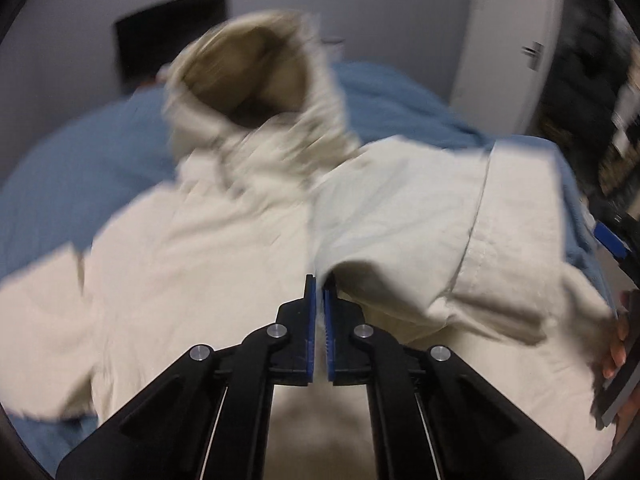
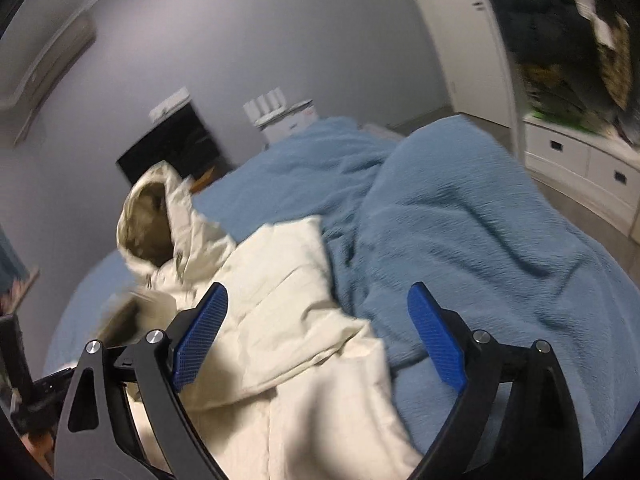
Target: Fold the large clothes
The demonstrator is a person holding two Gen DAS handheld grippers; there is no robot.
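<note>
A cream hooded jacket (image 1: pixel 208 248) lies spread on a blue blanket (image 1: pixel 80 172), its hood (image 1: pixel 256 76) raised at the far end and blurred. My left gripper (image 1: pixel 319 284) is shut on a fold of the jacket near its middle front. In the right wrist view the jacket (image 2: pixel 288 312) lies at lower left with its hood (image 2: pixel 156 216) behind. My right gripper (image 2: pixel 318 336) is open and empty, above the jacket's right edge where it meets the blanket (image 2: pixel 480 248). The right gripper also shows at the right edge of the left wrist view (image 1: pixel 616 248).
A black box (image 2: pixel 176 144) and a white appliance (image 2: pixel 284 116) stand against the grey wall beyond the bed. A white door (image 1: pixel 508 40) and white drawers (image 2: pixel 580 164) with dark clutter above are at the right.
</note>
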